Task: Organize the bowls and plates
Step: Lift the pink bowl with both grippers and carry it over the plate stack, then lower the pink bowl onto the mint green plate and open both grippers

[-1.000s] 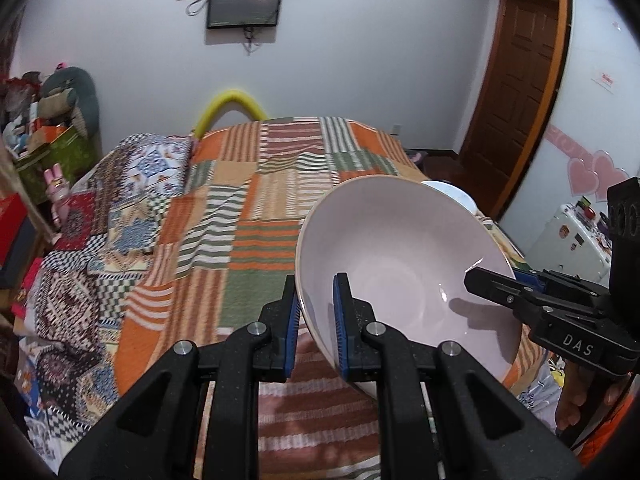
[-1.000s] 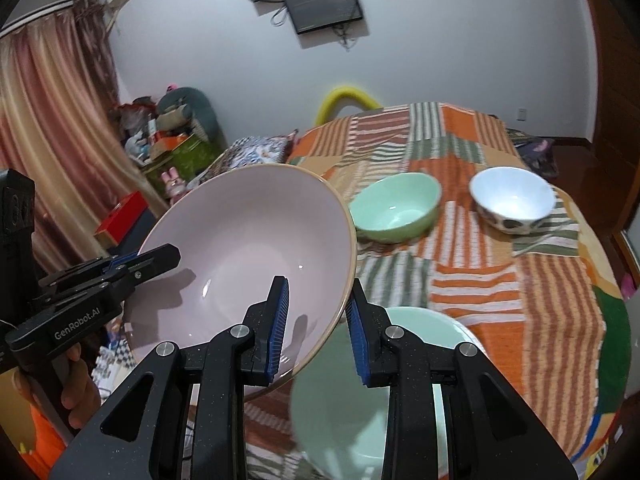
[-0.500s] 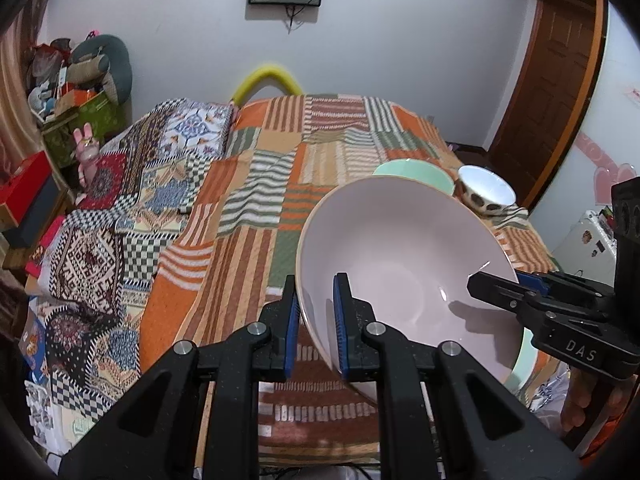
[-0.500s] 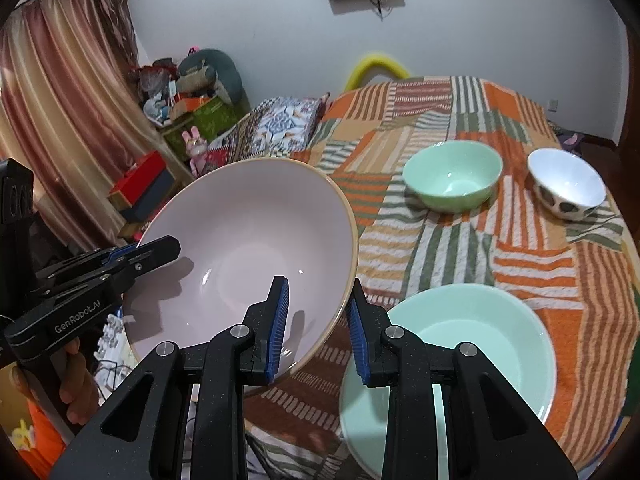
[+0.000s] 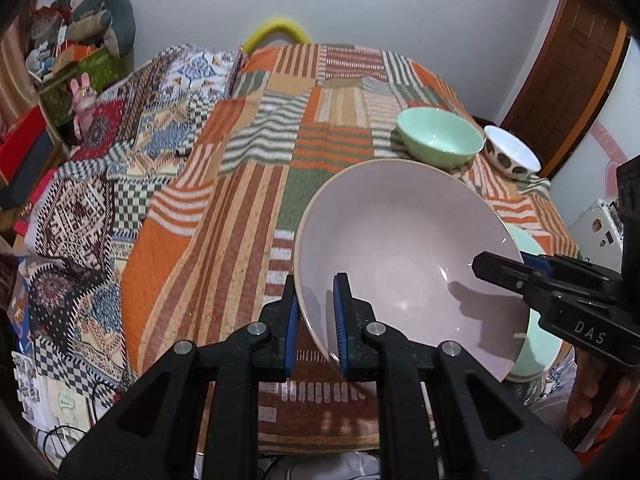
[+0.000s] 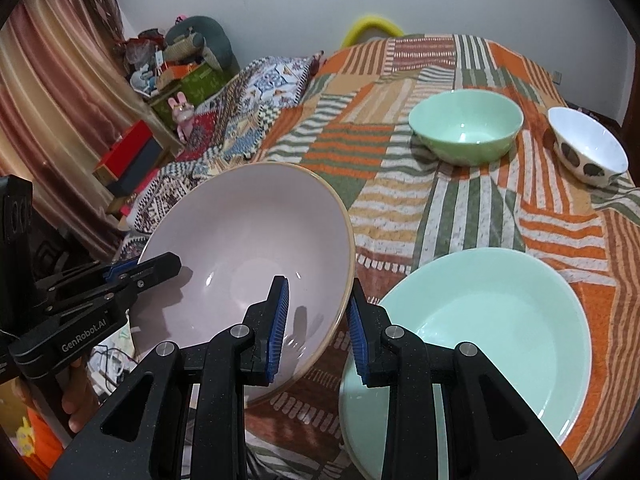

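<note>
Both grippers, left gripper [image 5: 314, 316] and right gripper [image 6: 318, 330], clamp opposite rims of the pink bowl [image 5: 404, 256], sharing its weight, probably to nest it on the green plate [image 6: 492, 328].

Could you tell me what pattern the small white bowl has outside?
Dark spots on the white bowl, clearest in the right wrist view.

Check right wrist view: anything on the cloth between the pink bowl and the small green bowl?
Nothing: only bare striped cloth lies between the pink bowl and the small green bowl in the right wrist view.
</note>
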